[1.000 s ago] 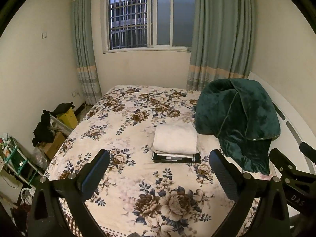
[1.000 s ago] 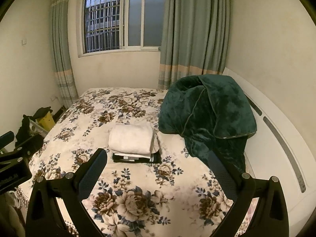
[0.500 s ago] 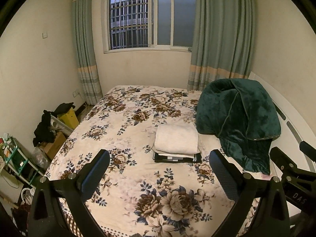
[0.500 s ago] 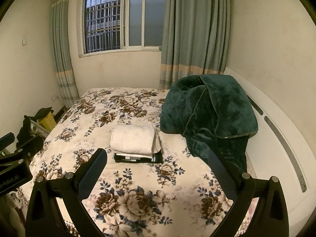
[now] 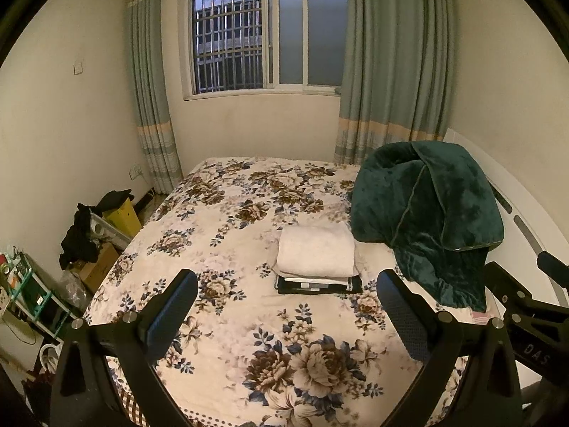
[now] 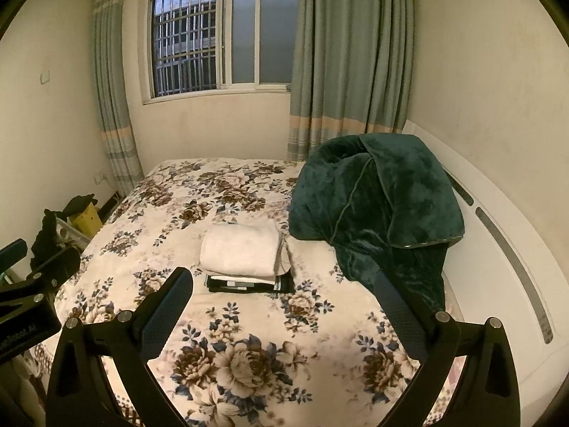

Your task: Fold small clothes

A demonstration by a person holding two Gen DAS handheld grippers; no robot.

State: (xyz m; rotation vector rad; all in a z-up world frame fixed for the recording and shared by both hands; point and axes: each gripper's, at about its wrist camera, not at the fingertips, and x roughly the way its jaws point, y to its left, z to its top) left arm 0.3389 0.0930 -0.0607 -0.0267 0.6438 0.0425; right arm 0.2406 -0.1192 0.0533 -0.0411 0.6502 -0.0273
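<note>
Both tools are hovering over the near end of the floral bed (image 5: 227, 348), holding nothing: left gripper (image 5: 286, 316) with jaws spread wide, right gripper (image 6: 284, 315) likewise. Ahead of both, well apart from the fingertips, the folded stack (image 5: 316, 259) is sitting mid-bed, white piece on top, dark one underneath. Just beyond, to its right, the green blanket (image 5: 426, 213) is slumping. The stack is looking done; no unfolded small garment is showing, so the next move is probably locating one first.

Plush velvety green blanket (image 5: 426, 210), soft matt white folded cloth (image 5: 316, 252), floral cotton bedspread (image 5: 249, 320)
</note>
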